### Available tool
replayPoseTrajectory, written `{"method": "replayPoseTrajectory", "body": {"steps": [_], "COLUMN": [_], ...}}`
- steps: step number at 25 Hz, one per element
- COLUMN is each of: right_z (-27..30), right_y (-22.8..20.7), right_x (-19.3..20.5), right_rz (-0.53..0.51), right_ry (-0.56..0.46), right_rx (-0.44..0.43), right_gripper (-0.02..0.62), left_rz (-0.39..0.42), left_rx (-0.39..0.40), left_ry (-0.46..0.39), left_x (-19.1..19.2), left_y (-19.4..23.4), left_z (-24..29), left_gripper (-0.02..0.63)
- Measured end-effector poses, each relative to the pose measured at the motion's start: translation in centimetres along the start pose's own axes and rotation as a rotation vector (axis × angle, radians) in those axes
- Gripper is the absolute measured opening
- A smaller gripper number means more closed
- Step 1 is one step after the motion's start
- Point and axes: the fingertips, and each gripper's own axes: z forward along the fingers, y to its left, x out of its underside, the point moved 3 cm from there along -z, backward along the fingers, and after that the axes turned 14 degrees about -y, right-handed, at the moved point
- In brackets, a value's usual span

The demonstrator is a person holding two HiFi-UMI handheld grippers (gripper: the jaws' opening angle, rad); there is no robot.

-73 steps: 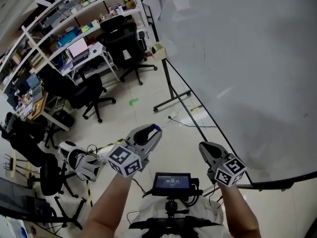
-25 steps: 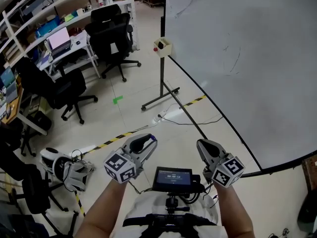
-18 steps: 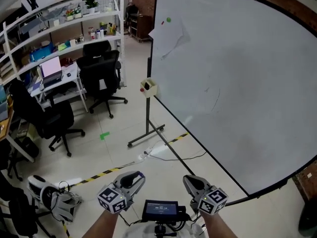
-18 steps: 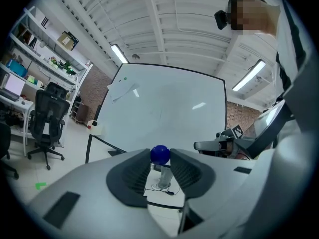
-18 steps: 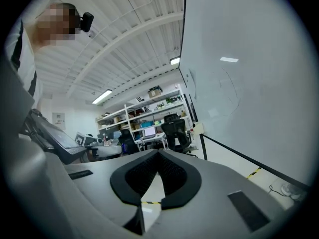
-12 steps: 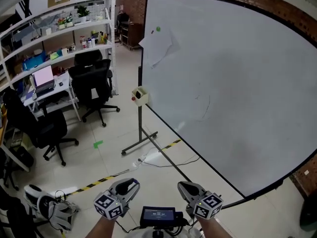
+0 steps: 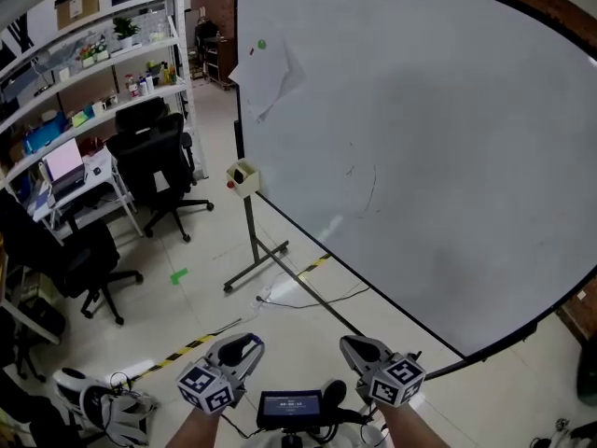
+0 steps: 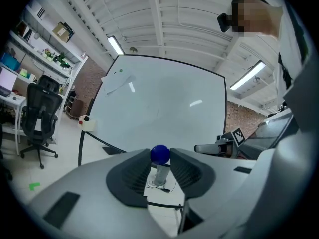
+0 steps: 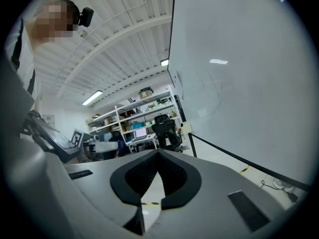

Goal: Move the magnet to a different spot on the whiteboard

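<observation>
A large whiteboard [image 7: 429, 147] on a stand fills the right of the head view. My left gripper [image 7: 244, 347] is low in that view, shut on a round blue magnet [image 8: 160, 154] that sits between its jaw tips in the left gripper view. The whiteboard [image 8: 159, 108] stands some way ahead of it. A green magnet [image 7: 260, 44] pins a sheet of paper [image 7: 270, 75] near the board's top left corner. My right gripper [image 7: 358, 346] is beside the left one, shut with its tips meeting [image 9: 158, 153] and nothing between them.
A small box [image 7: 242, 177] with a red object hangs at the whiteboard's left post. Black office chairs [image 7: 154, 157], desks and shelves [image 7: 89, 59] line the left. A cable [image 7: 303, 301] and yellow-black tape [image 7: 182, 348] lie on the floor. A small screen [image 7: 291, 405] sits between my hands.
The head view has lifted from the floor to take in the whole whiteboard, so both grippers now sit lower in the picture. The blue magnet stays in the left gripper.
</observation>
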Motion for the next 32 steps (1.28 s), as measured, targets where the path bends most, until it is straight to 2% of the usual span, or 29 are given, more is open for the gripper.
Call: {"method": "replayPoseTrajectory", "body": {"steps": [5,10,20,24,32], "right_z": [0.8,-1.3,-2.9,-2.6,-2.7], "right_y": [-2.9,-5.4,-13.0,-16.5,-20.0], "right_x": [-1.2,-2.1,-4.4,-5.9,-6.4], "right_rz": [0.027,0.017,0.061,0.063,0.067], "right_ry": [-0.047,-0.071,-0.079,-0.082,-0.093], "right_rx": [0.021,0.054,0.104,0.101,0.115], "right_gripper": [0.031,0.031,0.031,0.031,0.031], "left_rz": [0.010,0.031,0.059,0.123,0.245], "left_rx": [0.027,0.084,0.151,0.202,0.305], "left_ry": [0.008,0.059,0.087,0.100,0.085], "left_x": [0.1,1.1,1.0,-0.2,-2.2], "left_y": [1.0,-0.8,-2.4,-3.1,-4.5], "left_z": [3.5,7.5,17.2,22.7,30.3], "left_gripper": [0.156,0.156,0.157,0.156,0.158]}}
